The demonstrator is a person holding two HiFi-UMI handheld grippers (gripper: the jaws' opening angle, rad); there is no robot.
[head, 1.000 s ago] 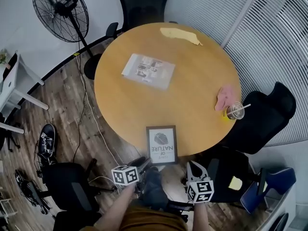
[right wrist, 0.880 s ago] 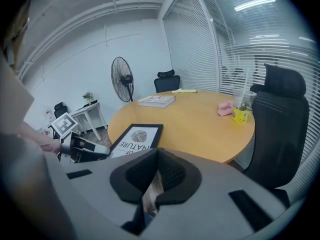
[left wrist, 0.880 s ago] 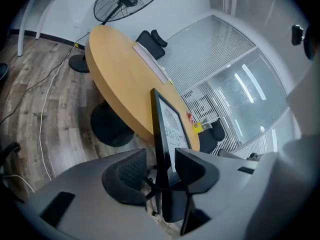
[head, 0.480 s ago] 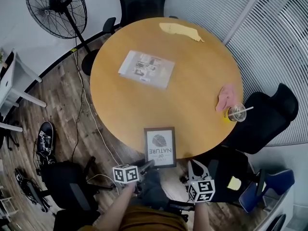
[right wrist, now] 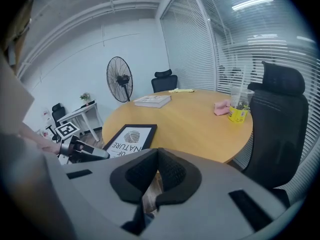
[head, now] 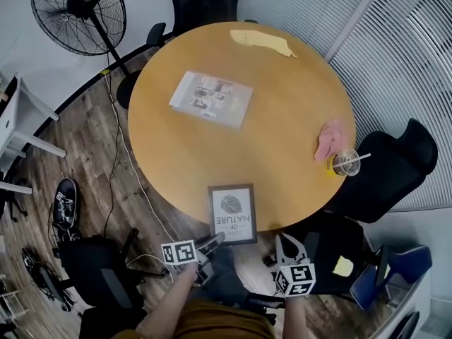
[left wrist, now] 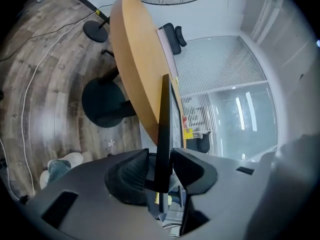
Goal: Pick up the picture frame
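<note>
Picture frame [head: 232, 213] gripped at the table's [head: 282, 104] near edge.
Left gripper [left wrist: 161, 169] clamps it; right gripper [right wrist: 156, 171] closed, empty; lifting seemingly remains.

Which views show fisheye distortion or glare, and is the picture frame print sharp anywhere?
Head view: even light, mild bending, picture frame print sharp. Left gripper view: heavy fisheye, black corners, table rim bowed, frame edge-on. Right gripper view: fisheye, bright light strips glaring top right, frame print readable.

Black picture frame [head: 232, 214], white OF NATURE print, lying flat, overhanging desk's [head: 282, 140] near edge; left gripper [head: 214, 241] pinching its bottom edge.
</note>
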